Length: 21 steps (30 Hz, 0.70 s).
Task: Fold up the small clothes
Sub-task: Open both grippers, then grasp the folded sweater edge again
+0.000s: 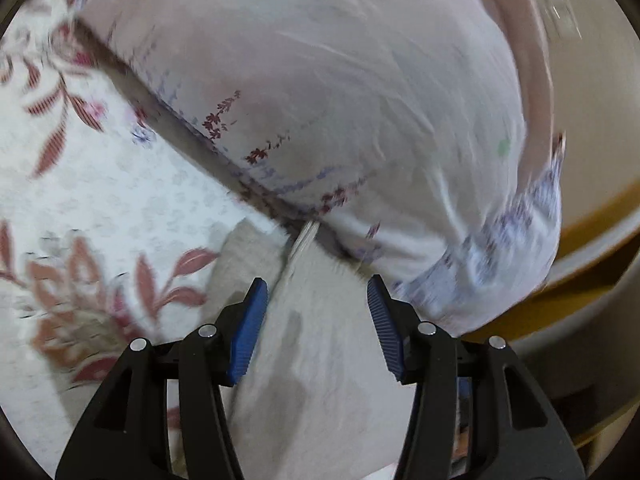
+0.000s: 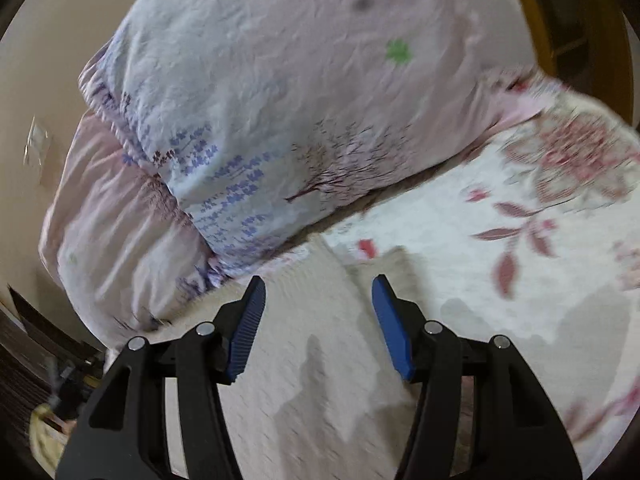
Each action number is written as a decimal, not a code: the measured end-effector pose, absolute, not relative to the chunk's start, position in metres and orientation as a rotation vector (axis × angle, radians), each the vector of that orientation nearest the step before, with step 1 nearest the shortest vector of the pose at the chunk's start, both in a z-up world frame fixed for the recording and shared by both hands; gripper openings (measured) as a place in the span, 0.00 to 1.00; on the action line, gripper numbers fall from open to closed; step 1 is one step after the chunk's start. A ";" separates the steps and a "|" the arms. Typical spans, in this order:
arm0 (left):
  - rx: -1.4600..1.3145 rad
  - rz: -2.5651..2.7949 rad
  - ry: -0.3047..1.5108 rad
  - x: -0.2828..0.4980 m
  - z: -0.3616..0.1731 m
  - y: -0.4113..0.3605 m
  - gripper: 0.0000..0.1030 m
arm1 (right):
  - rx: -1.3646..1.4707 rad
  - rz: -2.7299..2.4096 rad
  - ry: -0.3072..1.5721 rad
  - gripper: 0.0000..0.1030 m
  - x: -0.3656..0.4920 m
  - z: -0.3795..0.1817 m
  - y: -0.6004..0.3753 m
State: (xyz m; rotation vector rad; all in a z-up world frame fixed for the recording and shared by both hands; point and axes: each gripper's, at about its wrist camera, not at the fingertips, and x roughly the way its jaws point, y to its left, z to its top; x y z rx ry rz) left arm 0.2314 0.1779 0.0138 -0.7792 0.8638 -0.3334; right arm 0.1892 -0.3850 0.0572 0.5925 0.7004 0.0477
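Observation:
A small off-white garment (image 1: 320,352) lies flat on a floral bedsheet (image 1: 80,184), right under my left gripper (image 1: 316,292), which is open with nothing between its blue pads. The same cream garment (image 2: 304,380) lies under my right gripper (image 2: 318,292), also open and empty, its fingers just above the cloth. The garment's far edge ends close to a big pillow. Both views are blurred by motion.
A large pink pillow with purple and dark red flower print (image 1: 320,92) lies just beyond the garment; it also shows in the right wrist view (image 2: 280,100). The white sheet with red leaf print (image 2: 540,240) spreads to the side. A beige wall (image 1: 592,120) and wooden bed frame (image 1: 592,220) stand behind.

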 end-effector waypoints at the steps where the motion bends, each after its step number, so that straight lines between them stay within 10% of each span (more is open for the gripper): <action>1: -0.742 -0.336 0.870 0.226 0.015 0.175 0.51 | 0.578 0.043 0.703 0.52 0.183 0.058 -0.387; 12: -0.381 -0.324 0.891 0.172 0.013 0.149 0.45 | 0.433 0.070 0.849 0.31 0.148 0.021 -0.377; 16: -0.370 -0.314 0.933 0.169 0.000 0.147 0.30 | 0.359 0.044 0.843 0.10 0.141 0.018 -0.369; 21: -0.389 -0.317 0.946 0.165 -0.004 0.152 0.08 | 0.358 0.043 0.804 0.07 0.130 0.029 -0.369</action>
